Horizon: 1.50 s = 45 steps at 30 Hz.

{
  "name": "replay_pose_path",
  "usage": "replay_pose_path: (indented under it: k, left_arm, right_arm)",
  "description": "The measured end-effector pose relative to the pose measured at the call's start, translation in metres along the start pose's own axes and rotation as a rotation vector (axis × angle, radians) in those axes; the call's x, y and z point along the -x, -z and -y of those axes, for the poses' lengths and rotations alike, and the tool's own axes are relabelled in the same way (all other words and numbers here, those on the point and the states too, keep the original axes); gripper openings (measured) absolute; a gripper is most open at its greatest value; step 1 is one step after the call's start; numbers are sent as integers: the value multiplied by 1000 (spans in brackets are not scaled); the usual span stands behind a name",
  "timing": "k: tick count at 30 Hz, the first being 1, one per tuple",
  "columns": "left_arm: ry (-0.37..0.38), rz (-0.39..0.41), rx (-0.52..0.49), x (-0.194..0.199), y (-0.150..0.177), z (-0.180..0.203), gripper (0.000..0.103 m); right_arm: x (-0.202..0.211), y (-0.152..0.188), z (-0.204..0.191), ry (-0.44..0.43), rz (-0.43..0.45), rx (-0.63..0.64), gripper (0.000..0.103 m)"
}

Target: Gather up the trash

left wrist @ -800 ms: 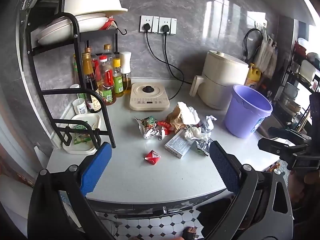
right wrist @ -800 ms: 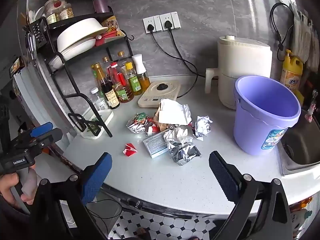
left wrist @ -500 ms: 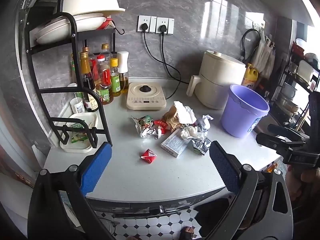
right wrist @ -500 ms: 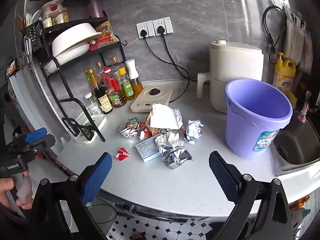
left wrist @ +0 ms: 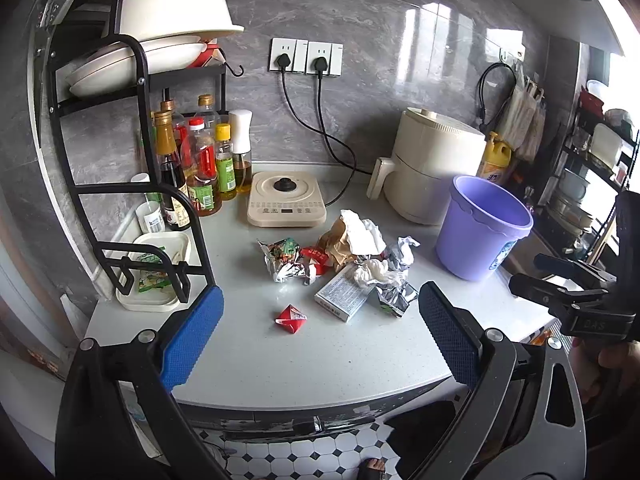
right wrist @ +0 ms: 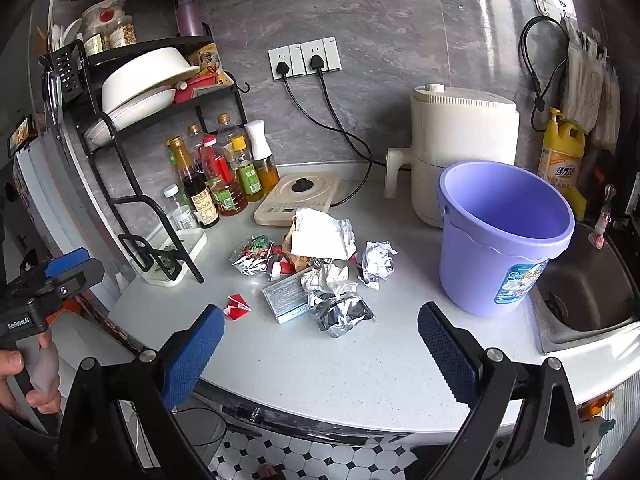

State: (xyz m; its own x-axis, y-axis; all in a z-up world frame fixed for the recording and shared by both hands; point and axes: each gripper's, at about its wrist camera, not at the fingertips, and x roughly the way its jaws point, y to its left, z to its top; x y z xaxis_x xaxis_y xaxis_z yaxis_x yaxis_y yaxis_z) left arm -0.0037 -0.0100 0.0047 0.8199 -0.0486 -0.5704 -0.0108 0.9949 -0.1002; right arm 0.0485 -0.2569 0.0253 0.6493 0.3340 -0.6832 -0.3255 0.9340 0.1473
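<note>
Purple bucket (right wrist: pixel 504 236) sits right of trash pile (right wrist: pixel 316 264); both grippers, left (left wrist: pixel 320 332) and right (right wrist: pixel 320 344), hang released. Best start with near scraps.

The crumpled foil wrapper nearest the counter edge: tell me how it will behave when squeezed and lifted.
The foil wrapper looks thin and creased, so it probably crushes further under the pads. It seems light and may slip, being shiny. Lying apart from the purple bucket, it should slide easily if nudged.
</note>
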Motion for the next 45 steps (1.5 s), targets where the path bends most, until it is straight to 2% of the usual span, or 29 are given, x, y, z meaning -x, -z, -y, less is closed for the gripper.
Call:
replay_pose_path:
  k: [21,45]
  left_arm:
    - [11,10,5,6,-1,-10,97]
    - [28,2,10,-7,-4,-8,97]
  right_arm:
    - [-4,-4,-14,9,8,19,95]
    - [-8,-11,-10,14,17,23,95]
